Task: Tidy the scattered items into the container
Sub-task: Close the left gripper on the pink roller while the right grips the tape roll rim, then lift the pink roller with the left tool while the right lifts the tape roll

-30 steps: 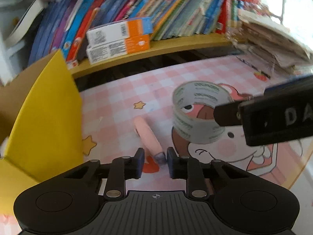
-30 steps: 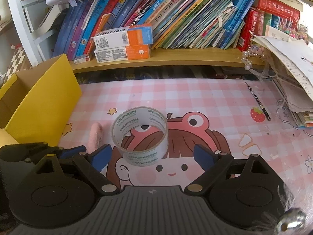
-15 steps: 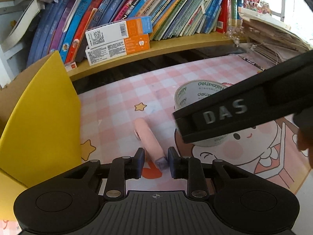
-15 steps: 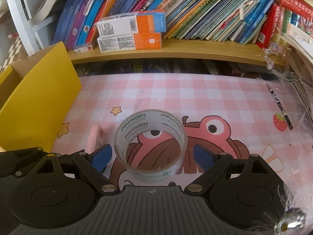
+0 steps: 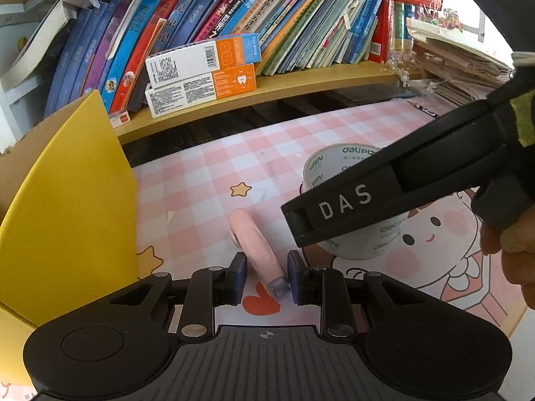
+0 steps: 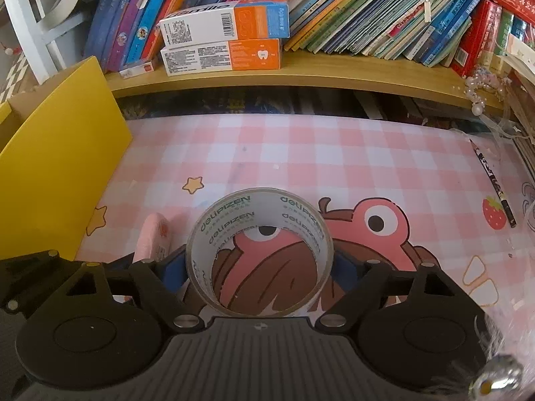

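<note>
**Two grips on the pink checked mat**

Behind you runs a crowded wooden bookshelf (image 6: 301,67); below it lies the pink checked cartoon mat (image 6: 317,153), with the yellow cardboard box (image 5: 67,193) at its left. Your right gripper (image 6: 259,264) brackets the clear tape roll (image 6: 259,254), pads touching or nearly so: squeeze evenly across its width. Your left gripper (image 5: 265,275) straddles the slim pink pen-like tube (image 5: 255,245), narrowly parted; centre it before closing.

Right gripper (image 6: 259,264) jaws closed in around tape roll (image 6: 259,254).
</note>
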`<state>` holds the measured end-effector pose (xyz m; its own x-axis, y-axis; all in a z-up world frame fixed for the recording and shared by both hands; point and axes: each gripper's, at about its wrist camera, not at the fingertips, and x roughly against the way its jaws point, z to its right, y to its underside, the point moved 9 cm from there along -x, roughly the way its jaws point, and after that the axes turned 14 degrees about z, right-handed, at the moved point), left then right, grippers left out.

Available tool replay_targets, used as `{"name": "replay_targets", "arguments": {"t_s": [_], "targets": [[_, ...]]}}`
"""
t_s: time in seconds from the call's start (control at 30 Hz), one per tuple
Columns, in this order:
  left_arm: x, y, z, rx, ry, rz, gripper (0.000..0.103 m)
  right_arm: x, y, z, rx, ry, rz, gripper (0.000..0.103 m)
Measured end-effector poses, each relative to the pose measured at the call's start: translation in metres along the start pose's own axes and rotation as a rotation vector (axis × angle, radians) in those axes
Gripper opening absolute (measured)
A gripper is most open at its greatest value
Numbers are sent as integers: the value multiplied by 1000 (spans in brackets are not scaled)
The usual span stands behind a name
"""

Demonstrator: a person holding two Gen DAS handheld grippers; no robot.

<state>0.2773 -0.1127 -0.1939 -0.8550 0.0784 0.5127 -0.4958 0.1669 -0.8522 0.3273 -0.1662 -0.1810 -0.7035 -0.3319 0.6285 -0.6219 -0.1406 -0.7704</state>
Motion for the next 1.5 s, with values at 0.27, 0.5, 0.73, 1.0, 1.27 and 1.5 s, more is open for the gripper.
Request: {"name": "replay_targets", "arguments": {"t_s": [0.27, 0.5, 0.73, 1.0, 1.27, 1.5], "targets": [[2, 1, -2, 34, 23, -12, 17, 18, 4, 7, -23, 16, 11, 84], [9, 1, -3, 66, 37, -8, 13, 36, 5, 14, -43, 33, 28, 84], [26, -9, 0, 59, 68, 20, 13, 57, 11, 18, -57, 47, 39, 84], [55, -12, 0, 56, 120, 10, 13, 84, 20, 15, -60, 53, 48, 84], [99, -18, -3, 55, 153, 47, 13, 120, 31, 8, -63, 62, 64, 84], [133, -18, -8, 64, 159, 75, 13, 149, 40, -7, -51, 57, 81, 84]]}}
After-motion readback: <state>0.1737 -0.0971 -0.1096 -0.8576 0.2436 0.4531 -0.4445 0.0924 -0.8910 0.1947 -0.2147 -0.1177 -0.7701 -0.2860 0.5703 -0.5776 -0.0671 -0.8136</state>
